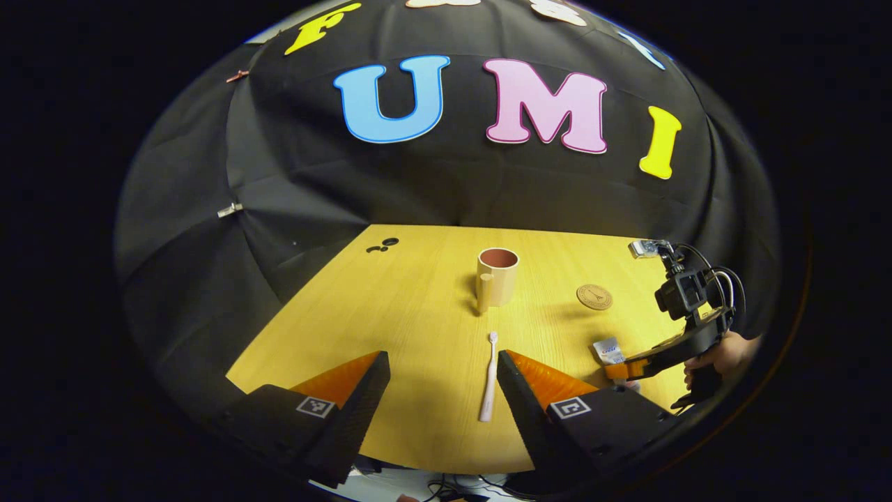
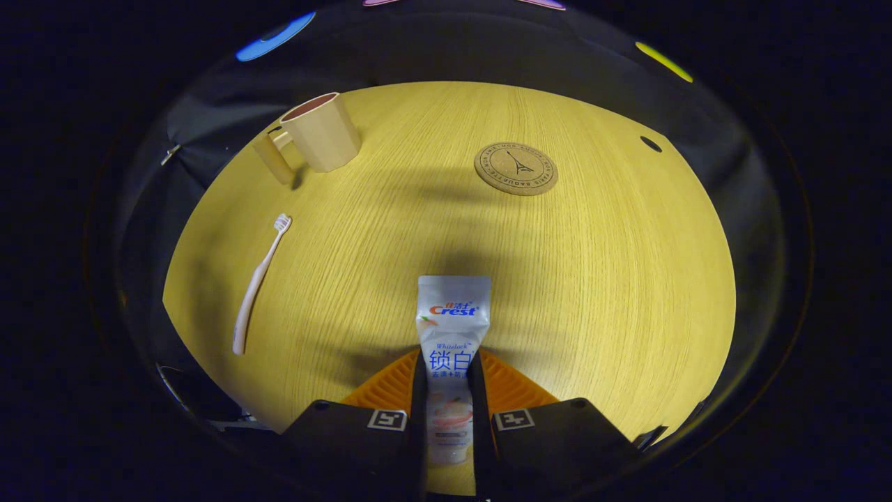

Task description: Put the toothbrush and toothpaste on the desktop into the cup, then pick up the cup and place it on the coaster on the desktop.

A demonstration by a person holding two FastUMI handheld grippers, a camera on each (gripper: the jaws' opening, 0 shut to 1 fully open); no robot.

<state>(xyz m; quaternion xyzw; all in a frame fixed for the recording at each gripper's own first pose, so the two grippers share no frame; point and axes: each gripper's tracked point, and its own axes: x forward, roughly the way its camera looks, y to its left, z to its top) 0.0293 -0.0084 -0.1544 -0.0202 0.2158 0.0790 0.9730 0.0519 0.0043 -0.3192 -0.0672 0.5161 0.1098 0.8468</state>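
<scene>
With jaws clamped on the tube (image 2: 451,328): lift, carry to 10 o'clock, lower into cup (image 2: 317,132).
Right gripper (image 2: 448,380) grips tube mid-body; left gripper (image 1: 442,376) wide, brush (image 1: 489,380) between fingers on desk (image 2: 592,279). Coaster (image 2: 516,168) at 1 o'clock. Tube cap end hidden; cup interior unseen.

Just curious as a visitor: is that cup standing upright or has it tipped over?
Upright. The cup stands on its base on the desk, open mouth facing up, handle at its side; the right gripper view shows the same.
</scene>
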